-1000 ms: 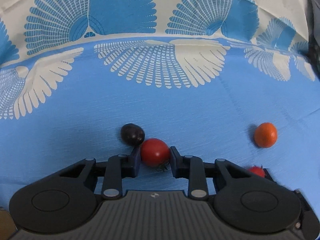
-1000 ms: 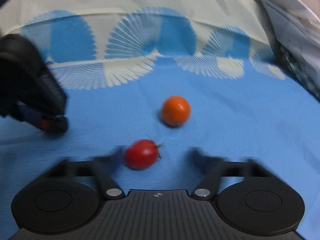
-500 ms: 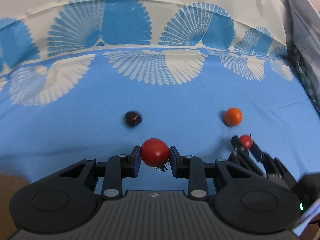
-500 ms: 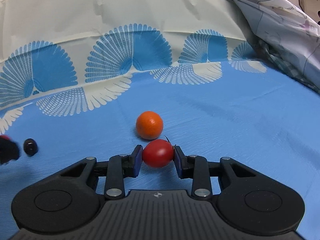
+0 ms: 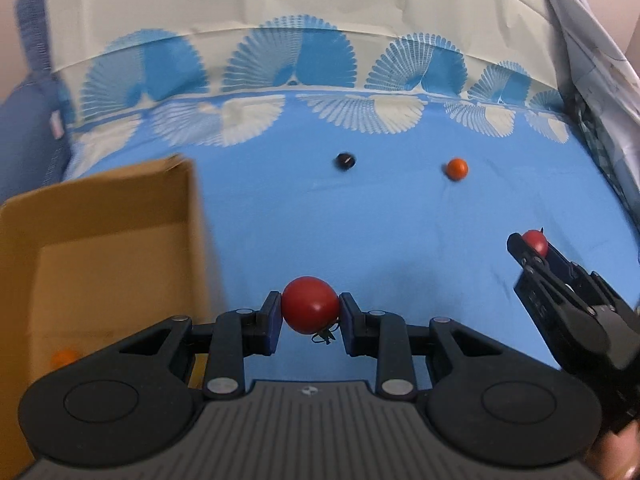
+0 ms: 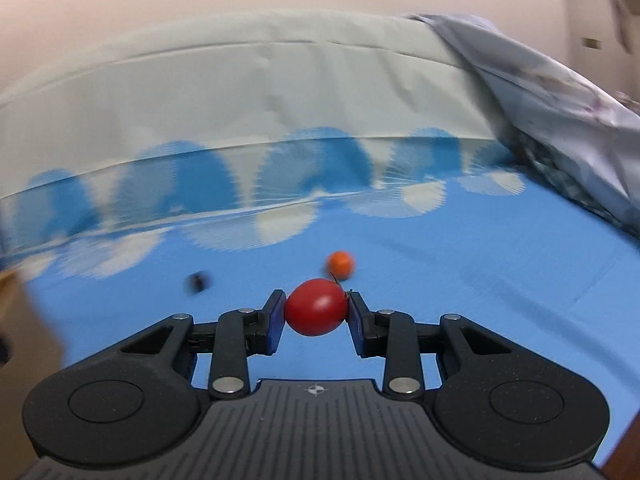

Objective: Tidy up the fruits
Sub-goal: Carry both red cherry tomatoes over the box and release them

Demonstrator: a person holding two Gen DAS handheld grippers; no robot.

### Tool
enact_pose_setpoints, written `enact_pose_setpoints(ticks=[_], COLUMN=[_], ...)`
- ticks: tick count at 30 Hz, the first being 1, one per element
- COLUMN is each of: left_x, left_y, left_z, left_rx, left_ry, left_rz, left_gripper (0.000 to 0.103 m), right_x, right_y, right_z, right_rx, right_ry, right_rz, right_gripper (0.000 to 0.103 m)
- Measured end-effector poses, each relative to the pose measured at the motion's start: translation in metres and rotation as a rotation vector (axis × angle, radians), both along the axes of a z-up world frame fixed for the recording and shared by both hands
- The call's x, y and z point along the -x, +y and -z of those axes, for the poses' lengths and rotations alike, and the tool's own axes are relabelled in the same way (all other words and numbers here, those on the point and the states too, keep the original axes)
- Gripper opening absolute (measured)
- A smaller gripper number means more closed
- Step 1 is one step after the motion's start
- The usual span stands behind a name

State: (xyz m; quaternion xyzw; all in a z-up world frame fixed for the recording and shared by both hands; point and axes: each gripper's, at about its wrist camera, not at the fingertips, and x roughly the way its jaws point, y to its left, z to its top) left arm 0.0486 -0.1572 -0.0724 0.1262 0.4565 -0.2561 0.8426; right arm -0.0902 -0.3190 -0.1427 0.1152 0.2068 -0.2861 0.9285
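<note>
Left wrist view: the left gripper [image 5: 310,312] pinches a red tomato [image 5: 310,305] between its two blue pads, held above the blue tablecloth [image 5: 400,240]. An open cardboard box [image 5: 100,220] stands to the left of the gripper, its near wall just beside the left finger. A small orange fruit [image 5: 64,357] lies blurred on the box floor. Farther out on the cloth sit a dark plum [image 5: 345,161] and an orange [image 5: 457,168], well apart from each other. At the right edge the right gripper [image 5: 532,246] enters the frame, with a second red tomato [image 5: 535,241] clamped at its tip.

Right wrist view: the right gripper [image 6: 316,312] is closed on its red tomato [image 6: 316,306], stem pointing up and to the right, clear of the tablecloth [image 6: 480,272]. The orange [image 6: 341,263] lies on the cloth just beyond the tomato. The dark plum [image 6: 197,281] lies to the left, blurred. A brown edge of the cardboard box [image 6: 24,320] shows at the left border. Crumpled grey fabric [image 6: 560,120] rises along the right side.
</note>
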Motion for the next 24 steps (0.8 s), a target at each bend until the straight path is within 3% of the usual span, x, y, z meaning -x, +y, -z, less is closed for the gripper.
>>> enact_pose_setpoints(ticks=[11,17,24], left_x=[0.102,0.140,0.160], left_y=[0.147,0.209,0.247], left_z=[-0.033,-0.039,-0.051], left_rx=[-0.035,-0.005,0.065], left_ry=[-0.068,-0.104,-0.136], left_rz=[-0.078,-0.149,-0.211], left_gripper=[0.033,0.033,0.033], right_x=[0.074,0.095,0.113], right_y=[0.146,0.204,0.238], right_z=[-0.067,-0.090,-0.103], right_rx=[-0.178,-0.081,-0.013], right_ry=[0.022,0.024,0.015], right_rz=[-0.393,-0.481,-0.518], right_gripper=[0.035,0.035,0.035])
